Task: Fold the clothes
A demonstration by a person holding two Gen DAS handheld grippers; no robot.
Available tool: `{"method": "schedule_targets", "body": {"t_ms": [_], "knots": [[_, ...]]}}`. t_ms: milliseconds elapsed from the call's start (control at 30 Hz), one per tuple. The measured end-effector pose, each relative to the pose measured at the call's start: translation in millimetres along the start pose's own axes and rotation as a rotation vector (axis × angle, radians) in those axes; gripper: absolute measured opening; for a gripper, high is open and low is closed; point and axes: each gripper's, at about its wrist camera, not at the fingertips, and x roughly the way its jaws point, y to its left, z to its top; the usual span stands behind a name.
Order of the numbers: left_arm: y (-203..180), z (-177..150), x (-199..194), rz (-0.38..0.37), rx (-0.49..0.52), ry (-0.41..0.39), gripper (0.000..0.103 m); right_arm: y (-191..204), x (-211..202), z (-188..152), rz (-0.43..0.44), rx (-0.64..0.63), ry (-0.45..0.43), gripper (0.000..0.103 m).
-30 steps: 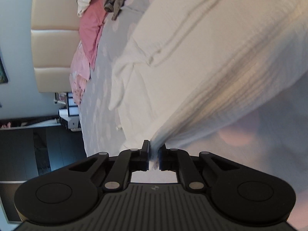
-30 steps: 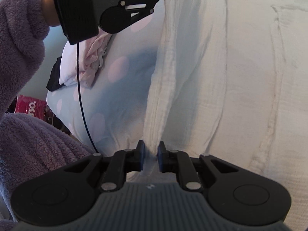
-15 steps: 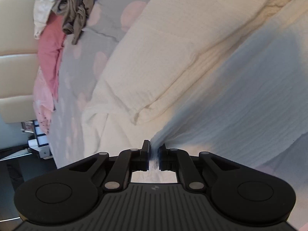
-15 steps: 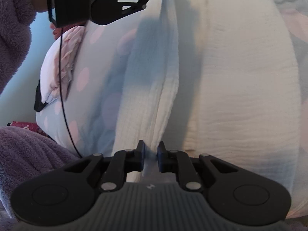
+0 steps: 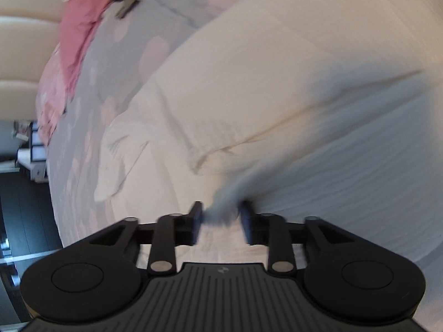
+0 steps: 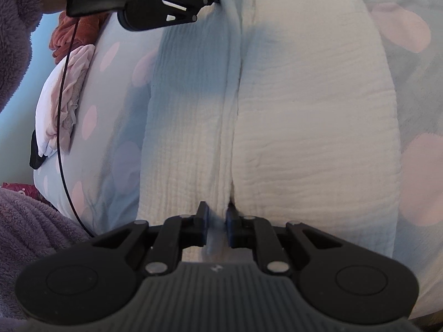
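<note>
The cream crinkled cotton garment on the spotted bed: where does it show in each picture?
Left wrist view: cream crinkled cotton garment fills the middle and right, its edge between the left gripper fingers.
Right wrist view: it fills the middle.
Shared landmark: grey bedsheet with pink spots.

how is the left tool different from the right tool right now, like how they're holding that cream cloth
The left tool stands with its jaws well apart, having just been opening; the cream cloth edge lies loose between its pads. The right tool has its jaws close together, pinching a fold of the same cloth. The left tool's view is blurred, the right tool's view sharp. Both point down at the cloth spread on the dotted bedspread.
</note>
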Motion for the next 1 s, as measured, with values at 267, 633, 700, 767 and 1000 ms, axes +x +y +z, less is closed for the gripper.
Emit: {"method": "schedule_targets", "body": {"t_ms": [267, 633, 700, 767, 1000], "knots": [[51, -36, -29, 0.043, -0.319, 0.045, 0.051, 4, -30, 4, -0.046, -0.031, -0.046, 0.026], [141, -122, -21, -0.031, -1.245, 0.084, 0.058, -20, -69, 95, -0.17, -0.142, -0.066, 0.032], [147, -131, -14, -0.054, -1.322, 0.078, 0.058, -31, -69, 118, -0.219, -0.154, -0.079, 0.032], [149, -134, -3, -0.055, -1.354, 0.098, 0.058, -42, -69, 141, -0.249, -0.152, -0.097, 0.032], [152, -149, 45, -0.094, -1.466, 0.164, 0.027, -70, -67, 215, -0.289, -0.163, -0.224, 0.032]]}}
